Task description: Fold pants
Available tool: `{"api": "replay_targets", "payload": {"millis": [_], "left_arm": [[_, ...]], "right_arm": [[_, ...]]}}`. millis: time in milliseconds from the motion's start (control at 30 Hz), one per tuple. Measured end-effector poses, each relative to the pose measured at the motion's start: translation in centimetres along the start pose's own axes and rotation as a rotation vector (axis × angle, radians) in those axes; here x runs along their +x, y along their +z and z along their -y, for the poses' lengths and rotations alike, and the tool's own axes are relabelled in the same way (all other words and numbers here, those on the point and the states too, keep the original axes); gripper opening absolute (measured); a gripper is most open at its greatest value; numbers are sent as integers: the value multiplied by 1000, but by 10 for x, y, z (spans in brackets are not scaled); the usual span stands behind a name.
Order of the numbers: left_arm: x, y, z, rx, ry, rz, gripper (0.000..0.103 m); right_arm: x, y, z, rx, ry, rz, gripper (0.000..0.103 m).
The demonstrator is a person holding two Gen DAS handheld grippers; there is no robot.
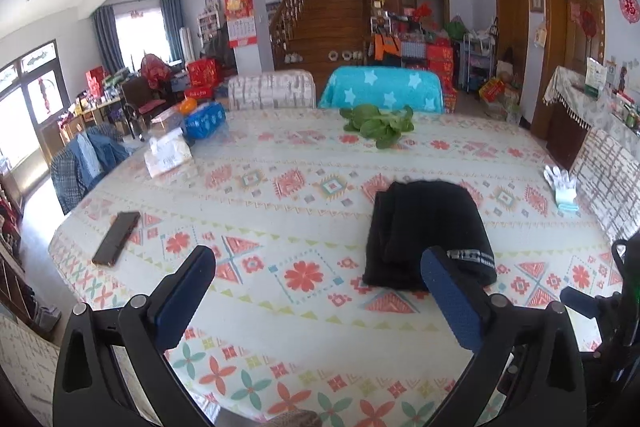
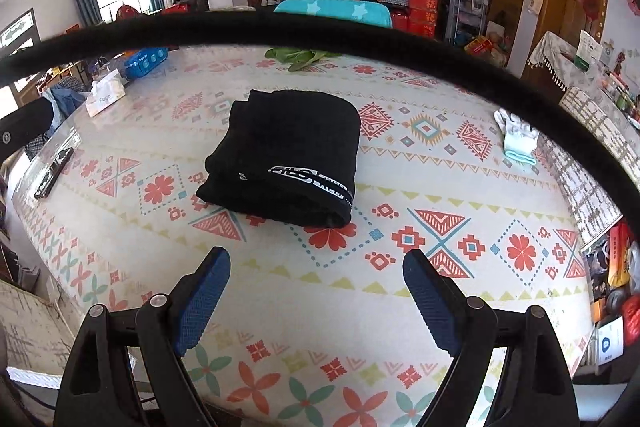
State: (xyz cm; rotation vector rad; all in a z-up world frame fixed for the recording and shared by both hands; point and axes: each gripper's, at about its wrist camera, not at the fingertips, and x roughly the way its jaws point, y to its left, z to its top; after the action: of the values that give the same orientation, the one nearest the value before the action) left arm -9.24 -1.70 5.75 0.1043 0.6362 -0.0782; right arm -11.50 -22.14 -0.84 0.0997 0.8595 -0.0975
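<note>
The black pants (image 1: 428,231) lie folded into a compact bundle on the patterned tablecloth (image 1: 280,227), with a white-lettered waistband at the near edge. They also show in the right wrist view (image 2: 288,155). My left gripper (image 1: 320,259) is open and empty, held above the table to the left and near side of the bundle. Its right finger (image 1: 452,299) overlaps the bundle's near corner in view. My right gripper (image 2: 316,263) is open and empty, just short of the bundle's near edge.
A black phone (image 1: 116,238) lies at the table's left. A tissue pack (image 1: 167,155), a blue packet (image 1: 205,121) and leafy greens (image 1: 378,125) sit at the far side. White gloves (image 1: 563,187) lie at the right edge. Chairs surround the table. A black cable (image 2: 320,27) crosses the right wrist view.
</note>
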Motion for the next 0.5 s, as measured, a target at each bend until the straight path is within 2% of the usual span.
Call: {"api": "replay_targets", "payload": {"millis": [300,500], "left_arm": [[26,-27,12,53,-27,-140,103],[38,-29,14,49,-41,-182,103]], "right_arm": [[18,-10,3,52,9,-60,91],[29,-11,8,67,3,-94,91]]}}
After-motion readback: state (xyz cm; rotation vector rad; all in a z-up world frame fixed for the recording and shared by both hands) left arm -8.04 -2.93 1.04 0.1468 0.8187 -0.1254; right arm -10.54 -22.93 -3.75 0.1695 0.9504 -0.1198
